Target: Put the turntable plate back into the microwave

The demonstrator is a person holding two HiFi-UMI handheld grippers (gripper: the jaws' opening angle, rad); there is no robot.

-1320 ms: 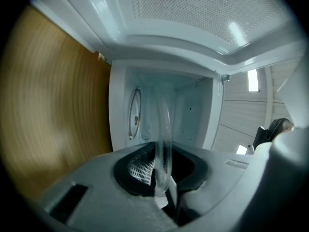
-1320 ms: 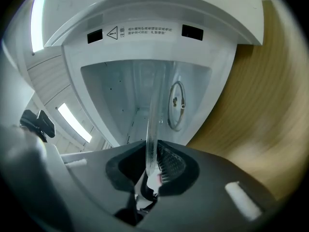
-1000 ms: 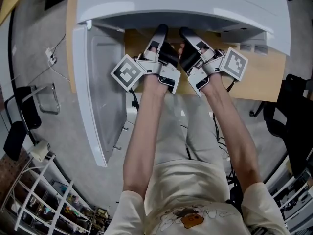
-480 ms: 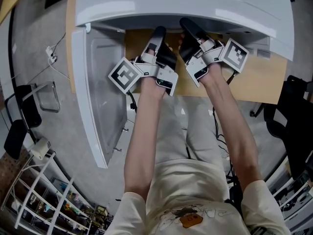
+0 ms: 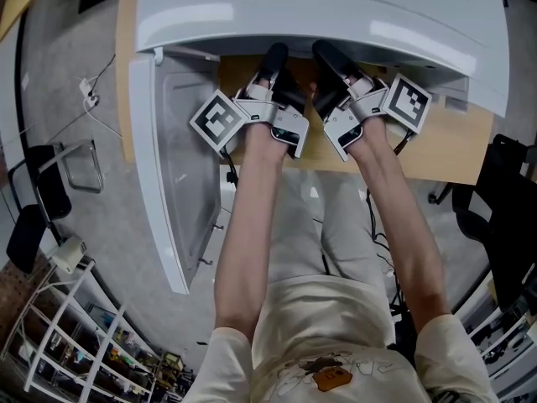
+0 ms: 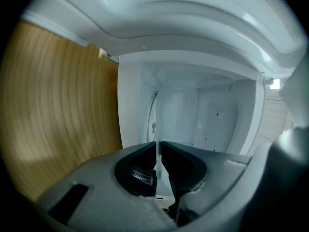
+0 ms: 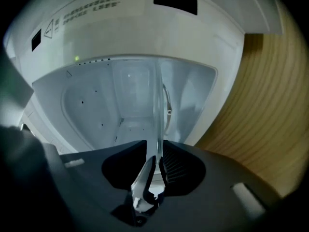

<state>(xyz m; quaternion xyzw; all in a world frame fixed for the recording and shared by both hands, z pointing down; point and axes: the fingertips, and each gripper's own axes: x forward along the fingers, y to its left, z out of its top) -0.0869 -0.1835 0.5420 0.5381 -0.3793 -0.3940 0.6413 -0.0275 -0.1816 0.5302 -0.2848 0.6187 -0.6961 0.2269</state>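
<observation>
Head view: the left gripper [image 5: 275, 54] and right gripper [image 5: 324, 50] reach side by side into the open microwave [image 5: 336, 15] on a wooden table [image 5: 457, 141]. Left gripper view: the jaws clamp the glass turntable plate [image 6: 158, 150], seen edge-on at the cavity mouth. Right gripper view: the jaws are opening with the plate's rim between them.

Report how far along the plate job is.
Done: door open, glass plate reaching into the microwave. In hand: left gripper clamps its edge; right gripper is opening its jaws around it. Left: probably release and withdraw both; whether the plate is seated doesn't show.
</observation>
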